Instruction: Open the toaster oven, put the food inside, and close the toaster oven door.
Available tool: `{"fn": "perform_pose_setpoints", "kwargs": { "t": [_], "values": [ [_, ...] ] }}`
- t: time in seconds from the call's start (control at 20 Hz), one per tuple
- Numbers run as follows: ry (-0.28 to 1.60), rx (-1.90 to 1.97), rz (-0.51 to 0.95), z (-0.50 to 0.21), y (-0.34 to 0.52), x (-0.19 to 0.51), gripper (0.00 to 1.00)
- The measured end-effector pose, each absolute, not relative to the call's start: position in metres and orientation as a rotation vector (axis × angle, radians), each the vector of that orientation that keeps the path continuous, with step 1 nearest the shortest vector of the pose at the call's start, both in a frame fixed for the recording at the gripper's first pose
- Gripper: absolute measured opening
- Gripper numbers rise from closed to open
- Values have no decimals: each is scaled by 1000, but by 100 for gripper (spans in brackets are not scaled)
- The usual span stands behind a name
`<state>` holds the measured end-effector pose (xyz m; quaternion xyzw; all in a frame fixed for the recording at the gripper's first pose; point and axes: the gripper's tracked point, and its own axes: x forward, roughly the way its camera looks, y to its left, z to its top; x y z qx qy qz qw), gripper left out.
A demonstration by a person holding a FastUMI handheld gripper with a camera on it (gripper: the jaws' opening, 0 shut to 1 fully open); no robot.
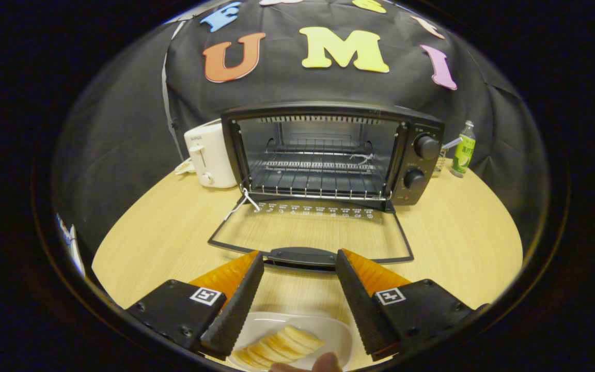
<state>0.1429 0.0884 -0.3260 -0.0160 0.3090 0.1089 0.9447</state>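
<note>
Claw (300, 258) wide, empty; one toaster oven (331, 155) open; one plate (328, 330), sliced food (277, 346).

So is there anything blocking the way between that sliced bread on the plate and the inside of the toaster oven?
Nothing visible blocks it. The toaster oven door lies flat open on the table, its wire rack bare. The bread slices sit on a white plate between the open gripper fingers; the door handle lies just ahead of the fingertips.

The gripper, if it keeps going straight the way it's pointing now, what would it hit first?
Probably the door handle of the open toaster oven, just ahead of the open gripper. If it passes above, the rack comes next; depth is unclear.
</note>
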Motion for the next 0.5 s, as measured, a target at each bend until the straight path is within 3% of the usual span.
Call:
{"fn": "perform_pose_setpoints", "kwargs": {
  "t": [0.5],
  "values": [
    [509, -32, 168, -287, 77, 52, 100]
  ]
}}
